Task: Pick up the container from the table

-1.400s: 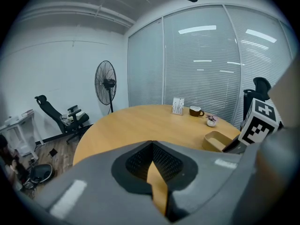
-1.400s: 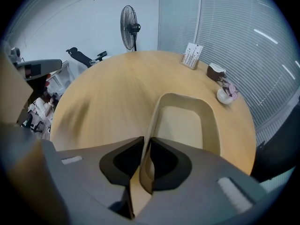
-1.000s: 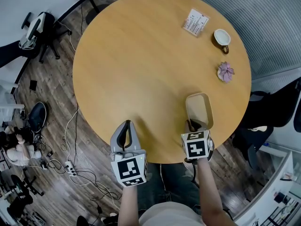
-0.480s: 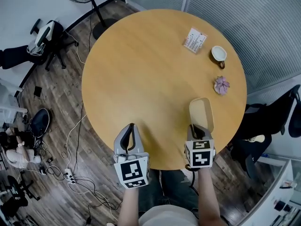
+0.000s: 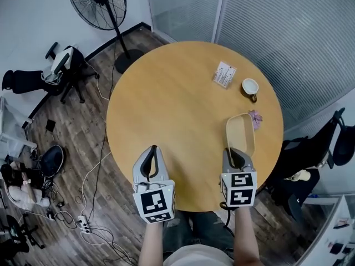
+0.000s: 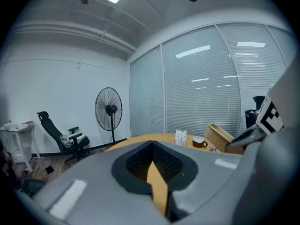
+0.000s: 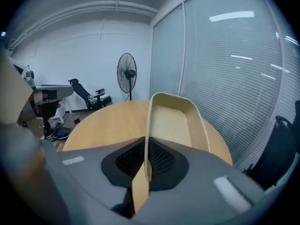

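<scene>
A beige, shallow oblong container (image 5: pixel 240 132) hangs tilted above the round wooden table (image 5: pixel 166 104) near its right front edge. My right gripper (image 5: pixel 236 155) is shut on the container's near rim, and in the right gripper view the thin wall (image 7: pixel 148 125) stands pinched between the jaws of the right gripper (image 7: pixel 146 161). The tub is empty inside. My left gripper (image 5: pixel 150 158) hovers over the table's front edge, shut with nothing in it; the left gripper view shows the container (image 6: pixel 221 137) off to its right.
On the table's far right stand a small card holder (image 5: pixel 224 74), a white cup (image 5: pixel 250 87) and a pink flower (image 5: pixel 255 118) partly behind the container. A floor fan (image 5: pixel 97 1), office chairs (image 5: pixel 61 65) and cables (image 5: pixel 83 204) surround the table.
Both grippers and the view have risen away from the table. The container has come up with the right gripper and now overlaps the pink flower.
</scene>
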Demonstrator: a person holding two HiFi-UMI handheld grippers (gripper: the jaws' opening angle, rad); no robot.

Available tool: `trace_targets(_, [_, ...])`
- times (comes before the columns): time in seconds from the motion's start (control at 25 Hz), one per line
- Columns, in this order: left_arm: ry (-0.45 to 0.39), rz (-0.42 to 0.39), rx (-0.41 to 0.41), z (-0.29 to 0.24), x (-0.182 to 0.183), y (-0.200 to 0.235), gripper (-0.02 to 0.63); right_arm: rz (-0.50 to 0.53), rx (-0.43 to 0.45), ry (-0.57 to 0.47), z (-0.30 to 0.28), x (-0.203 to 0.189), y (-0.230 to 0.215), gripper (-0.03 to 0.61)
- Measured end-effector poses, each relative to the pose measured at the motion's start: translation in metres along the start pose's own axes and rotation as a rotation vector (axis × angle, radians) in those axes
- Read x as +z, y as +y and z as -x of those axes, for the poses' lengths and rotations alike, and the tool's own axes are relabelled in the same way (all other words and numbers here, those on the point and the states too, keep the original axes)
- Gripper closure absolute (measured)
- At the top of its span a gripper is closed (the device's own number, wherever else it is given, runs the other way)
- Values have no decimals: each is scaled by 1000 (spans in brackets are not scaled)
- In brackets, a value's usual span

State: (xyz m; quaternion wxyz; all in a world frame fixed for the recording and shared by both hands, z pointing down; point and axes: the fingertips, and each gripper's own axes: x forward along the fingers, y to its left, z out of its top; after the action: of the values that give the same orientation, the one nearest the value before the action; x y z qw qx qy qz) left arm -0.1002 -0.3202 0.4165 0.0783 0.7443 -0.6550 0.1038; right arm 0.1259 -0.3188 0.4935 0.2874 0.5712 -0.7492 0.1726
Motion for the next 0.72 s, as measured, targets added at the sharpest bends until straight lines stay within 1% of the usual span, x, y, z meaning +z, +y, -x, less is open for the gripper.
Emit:
trace_targets(0.32, [-132, -13, 18, 14, 65, 7, 612, 3, -30, -197, 43, 75, -9, 537])
trace_targets(0.56, [-198, -34, 50, 28, 99, 14, 612, 12, -18, -301, 67, 112, -5, 537])
trace_targets(0.72, [-248, -40, 79, 37, 121, 25, 612, 30, 3, -368, 77, 139, 4, 537])
